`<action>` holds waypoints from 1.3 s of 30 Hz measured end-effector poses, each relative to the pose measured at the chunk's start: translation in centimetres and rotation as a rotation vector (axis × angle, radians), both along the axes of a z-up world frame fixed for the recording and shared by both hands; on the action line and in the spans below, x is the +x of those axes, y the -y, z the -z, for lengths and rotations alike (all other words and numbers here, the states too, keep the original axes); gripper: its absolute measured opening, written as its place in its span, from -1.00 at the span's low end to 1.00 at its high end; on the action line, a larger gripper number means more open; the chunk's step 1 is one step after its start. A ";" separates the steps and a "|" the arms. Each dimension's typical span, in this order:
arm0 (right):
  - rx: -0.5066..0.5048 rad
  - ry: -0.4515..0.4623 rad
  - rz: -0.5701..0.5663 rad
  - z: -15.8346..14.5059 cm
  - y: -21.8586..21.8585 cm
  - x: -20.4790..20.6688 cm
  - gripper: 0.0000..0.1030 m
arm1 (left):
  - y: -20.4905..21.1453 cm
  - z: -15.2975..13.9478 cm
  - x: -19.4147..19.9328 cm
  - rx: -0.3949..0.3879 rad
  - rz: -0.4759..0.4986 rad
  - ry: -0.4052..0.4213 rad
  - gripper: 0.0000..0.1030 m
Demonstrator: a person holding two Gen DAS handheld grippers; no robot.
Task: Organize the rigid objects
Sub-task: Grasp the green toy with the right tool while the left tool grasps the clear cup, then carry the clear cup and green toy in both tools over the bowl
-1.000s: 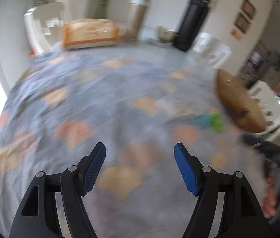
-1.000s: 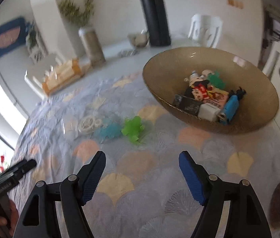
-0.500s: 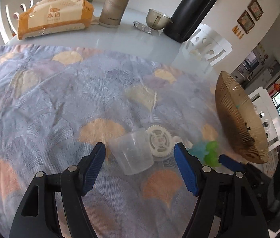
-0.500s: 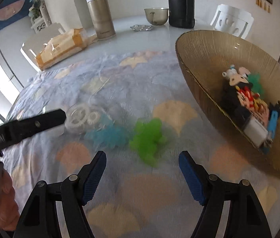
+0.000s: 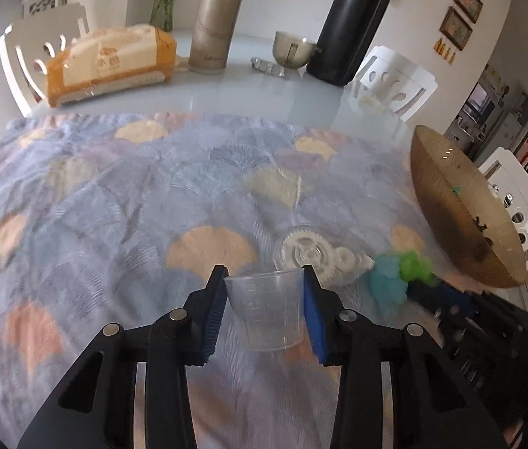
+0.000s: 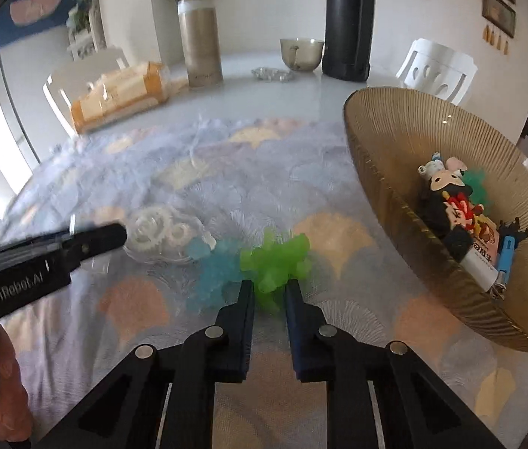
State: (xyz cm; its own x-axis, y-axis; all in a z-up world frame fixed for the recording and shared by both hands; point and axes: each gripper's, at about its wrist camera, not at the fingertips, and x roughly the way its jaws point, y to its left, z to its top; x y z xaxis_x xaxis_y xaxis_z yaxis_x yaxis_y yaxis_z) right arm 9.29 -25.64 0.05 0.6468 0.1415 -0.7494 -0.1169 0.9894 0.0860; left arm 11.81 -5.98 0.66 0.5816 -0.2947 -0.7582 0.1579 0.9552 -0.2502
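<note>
Two grips: left hand-held gripper [image 5: 264, 308] clamps clear cup [image 5: 267, 310], right hand-held gripper [image 6: 268, 295] green toy [image 6: 275, 262].

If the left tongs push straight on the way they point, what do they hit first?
The left tongs, just closed on the clear cup, would likely meet the white gears just beyond; depth is uncertain.

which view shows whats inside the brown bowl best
The right wrist view: the brown bowl opens toward it, showing figures and small items inside. The left wrist view shows the bowl nearly edge-on, contents mostly hidden.
</note>
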 end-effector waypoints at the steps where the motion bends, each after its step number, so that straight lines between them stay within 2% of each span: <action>1: 0.037 0.007 -0.008 -0.3 0.4 -0.4 -0.84 | -0.2 -0.5 -0.8 0.001 0.004 0.013 -0.31; 4: 0.144 -0.015 0.001 -0.7 1.7 -1.7 -0.84 | -1.2 -2.1 -4.0 -0.001 0.008 0.072 -0.31; 6: 0.215 -0.023 0.017 -0.9 2.7 -3.0 -0.84 | -2.3 -2.6 -6.4 -0.049 -0.007 0.118 -0.31; 8: 0.255 -0.023 0.022 -1.1 3.3 -4.2 -0.84 | -3.2 -2.3 -8.0 -0.105 -0.023 0.128 -0.31; 13: 0.249 -0.058 -0.023 -1.4 3.3 -7.9 -0.84 | -4.3 -0.6 -9.9 -0.123 -0.069 0.120 -0.31; 18: 0.181 -0.099 -0.100 -0.3 1.8 -10.4 -0.84 | -3.9 -0.6 -10.7 -0.049 -0.094 0.176 -0.30; 19: 0.163 -0.108 -0.110 0.0 1.7 -10.6 -0.79 | -3.7 -0.7 -10.9 -0.034 -0.091 0.189 -0.30; 21: 0.123 -0.142 -0.130 0.5 1.6 -10.7 -0.49 | -3.3 -0.6 -11.0 -0.012 -0.081 0.192 -0.30; 22: 0.099 -0.162 -0.132 0.7 1.6 -10.6 -0.11 | -3.2 -0.6 -11.0 -0.006 -0.077 0.193 -0.30; 23: 0.079 -0.157 -0.125 0.7 1.7 -10.7 0.18 | -3.2 -0.6 -11.0 -0.007 -0.072 0.196 -0.29; 24: 0.070 -0.140 -0.123 0.4 1.8 -10.9 0.19 | -3.3 -0.6 -11.1 -0.011 -0.069 0.198 -0.29; 28: 0.078 -0.165 -0.133 1.1 1.3 -10.8 0.22 | -3.7 -0.5 -10.9 -0.034 -0.068 0.183 -0.29; 31: -0.008 -0.142 -0.136 1.0 -0.1 -10.7 0.21 | -3.6 -0.4 -11.0 -0.042 -0.059 0.179 -0.29; 34: -0.073 -0.138 -0.090 1.2 -0.9 -10.0 0.21 | -3.3 -0.5 -11.2 -0.033 -0.055 0.186 -0.29; 36: -0.059 -0.126 -0.040 1.2 -0.4 -9.7 0.10 | -3.3 -0.5 -11.2 -0.029 -0.055 0.188 -0.29; 38: -0.054 -0.115 -0.007 1.0 0.2 -9.7 -0.36 | -3.2 -0.5 -11.2 -0.028 -0.056 0.185 -0.29; 39: -0.038 -0.113 -0.002 0.9 0.7 -9.7 -0.36 | -3.2 -0.5 -11.2 -0.028 -0.056 0.184 -0.29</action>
State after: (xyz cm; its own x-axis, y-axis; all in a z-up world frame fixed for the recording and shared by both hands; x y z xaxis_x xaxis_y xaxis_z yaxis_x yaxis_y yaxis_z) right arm -0.44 -26.34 -0.89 0.5578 0.1124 -0.8223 -0.1103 0.9920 0.0608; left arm 0.61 -2.74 1.13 0.7255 -0.2778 -0.6296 0.1506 0.9568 -0.2486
